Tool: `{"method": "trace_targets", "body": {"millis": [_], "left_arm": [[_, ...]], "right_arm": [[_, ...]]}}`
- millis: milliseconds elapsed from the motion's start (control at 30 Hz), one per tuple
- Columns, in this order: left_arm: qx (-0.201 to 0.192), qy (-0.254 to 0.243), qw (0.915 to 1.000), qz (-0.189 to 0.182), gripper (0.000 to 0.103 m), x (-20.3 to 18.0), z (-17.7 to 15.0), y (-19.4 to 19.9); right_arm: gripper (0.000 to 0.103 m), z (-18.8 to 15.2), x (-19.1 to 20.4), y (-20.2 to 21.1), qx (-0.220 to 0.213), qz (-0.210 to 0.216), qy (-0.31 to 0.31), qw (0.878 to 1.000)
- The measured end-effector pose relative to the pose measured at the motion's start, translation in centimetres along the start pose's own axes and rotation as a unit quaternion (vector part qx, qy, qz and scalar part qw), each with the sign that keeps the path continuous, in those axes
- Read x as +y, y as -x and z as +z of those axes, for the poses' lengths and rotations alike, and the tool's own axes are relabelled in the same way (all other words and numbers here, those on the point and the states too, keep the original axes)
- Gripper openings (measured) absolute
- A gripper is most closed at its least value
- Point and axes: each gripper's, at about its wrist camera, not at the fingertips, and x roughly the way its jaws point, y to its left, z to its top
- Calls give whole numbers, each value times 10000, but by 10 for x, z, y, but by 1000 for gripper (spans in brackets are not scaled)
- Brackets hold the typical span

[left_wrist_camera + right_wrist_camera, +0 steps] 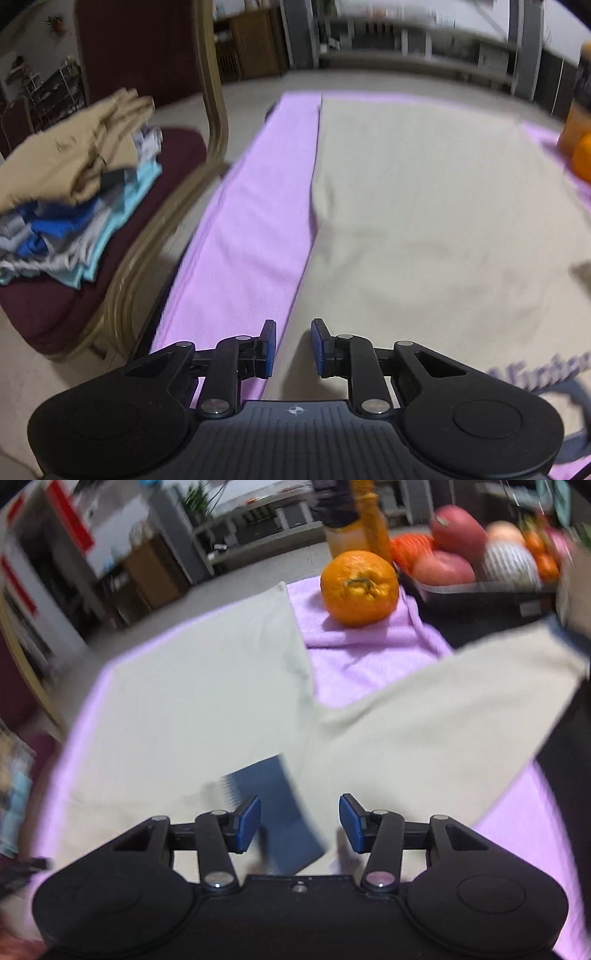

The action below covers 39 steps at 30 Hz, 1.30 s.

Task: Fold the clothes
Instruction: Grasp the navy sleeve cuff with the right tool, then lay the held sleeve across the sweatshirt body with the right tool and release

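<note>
Far left, a chair point(110, 258) carries a stack of folded clothes point(74, 195), tan piece on top, so some of the job looks done. Next over, the worktop under a lilac cloth point(251, 221) holds the cream garment point(424, 206) spread flat, body smoothed, printed lettering near its close edge. Left claw point(293, 347) hangs over the garment's left border, jaws a little apart, nothing between them. Right claw point(300, 821) hovers over a dark blue patch point(280, 812) on the cream cloth, jaws released, gripping nothing. One sleeve point(443, 716) is splayed out to the right. Beyond it sit an orange point(360, 587) and a fruit tray point(480, 587). Judgement: garment laid out, first fold pending; next each claw must pinch an edge and carry it inward.
</note>
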Motion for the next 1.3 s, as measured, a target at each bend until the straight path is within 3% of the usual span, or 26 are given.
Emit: {"method": "trace_targets", "body": {"millis": [167, 267, 367, 500, 600, 700, 833, 967, 1033, 1067, 1133, 1233, 1300], "left_arm": [[192, -98, 9997, 124, 20, -5, -7, -8], [185, -131, 9996, 188, 20, -7, -7, -8], [167, -139, 9996, 195, 20, -7, -7, -8], [146, -85, 9997, 158, 21, -4, -8, -8], [87, 31, 9998, 189, 27, 1, -8, -4], [-357, 365, 9985, 198, 27, 12, -9, 16], [-852, 495, 9941, 455, 27, 16, -9, 35], [-619, 377, 9968, 331, 26, 9, -9, 27], [-433, 213, 9985, 273, 27, 3, -11, 20], [-363, 125, 9988, 307, 26, 0, -13, 16], [-319, -7, 9989, 354, 25, -4, -16, 14], [-535, -95, 9984, 147, 25, -8, -17, 21], [-655, -220, 9976, 67, 25, -17, -16, 23]], "right_arm": [[48, -6, 15, -22, 258, 192, 501, 9982], [53, -16, 28, -28, 221, -4, 1008, 9947], [52, -24, 37, -27, 106, -184, 1208, 9925], [11, -26, 33, -16, -66, -102, 796, 9968], [8, -28, 26, 4, -487, -47, 365, 9981], [8, -29, 29, 30, -1057, -34, 394, 9936], [8, -32, 40, 46, -1501, -427, 850, 9841], [8, -29, 37, 24, -1164, -646, 900, 9870], [15, -27, 33, 5, -750, -673, 892, 9909], [26, -27, 29, -3, -565, -707, 818, 9925], [32, -27, 19, -6, -487, -757, 395, 9952], [42, -26, 9, 17, -891, -440, -57, 9950], [39, -26, 5, 25, -1015, 241, -391, 9938]]}}
